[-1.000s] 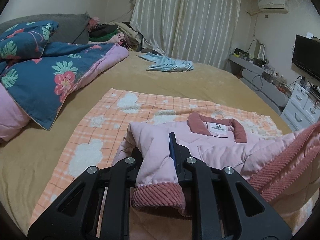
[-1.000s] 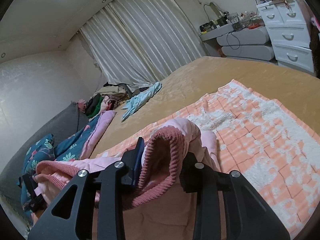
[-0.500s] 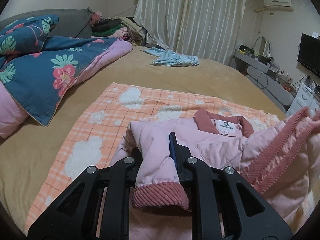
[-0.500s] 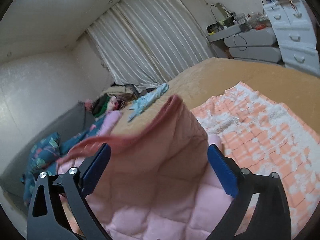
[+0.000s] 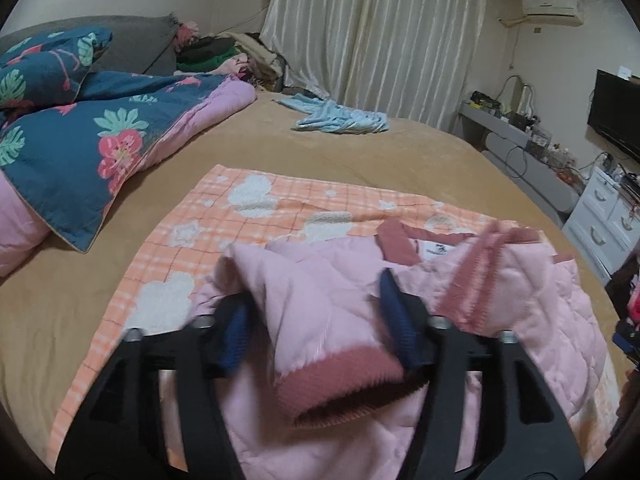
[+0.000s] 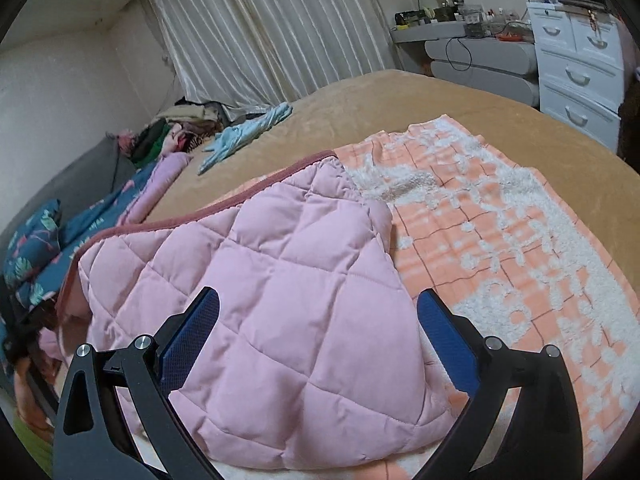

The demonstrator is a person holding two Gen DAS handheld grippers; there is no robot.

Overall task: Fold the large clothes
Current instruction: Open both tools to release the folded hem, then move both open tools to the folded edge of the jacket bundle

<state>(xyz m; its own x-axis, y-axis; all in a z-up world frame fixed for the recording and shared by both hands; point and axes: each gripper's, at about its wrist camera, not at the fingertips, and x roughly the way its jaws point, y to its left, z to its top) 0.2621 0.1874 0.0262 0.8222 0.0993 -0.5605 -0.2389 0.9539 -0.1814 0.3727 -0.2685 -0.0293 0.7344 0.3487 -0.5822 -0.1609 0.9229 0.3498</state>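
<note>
While unclamped, pink jacket (image 6: pixel 280 300) on blanket (image 6: pixel 520 240).

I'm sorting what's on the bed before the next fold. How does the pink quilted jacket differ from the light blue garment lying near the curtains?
The pink quilted jacket is padded, with darker ribbed trim; the light blue garment looks thin and plain. The jacket lies near on the orange checked blanket; the blue one lies far off on the bare tan bed cover. The jacket is partly folded over itself; the blue one is crumpled. Neither is gripped.
</note>
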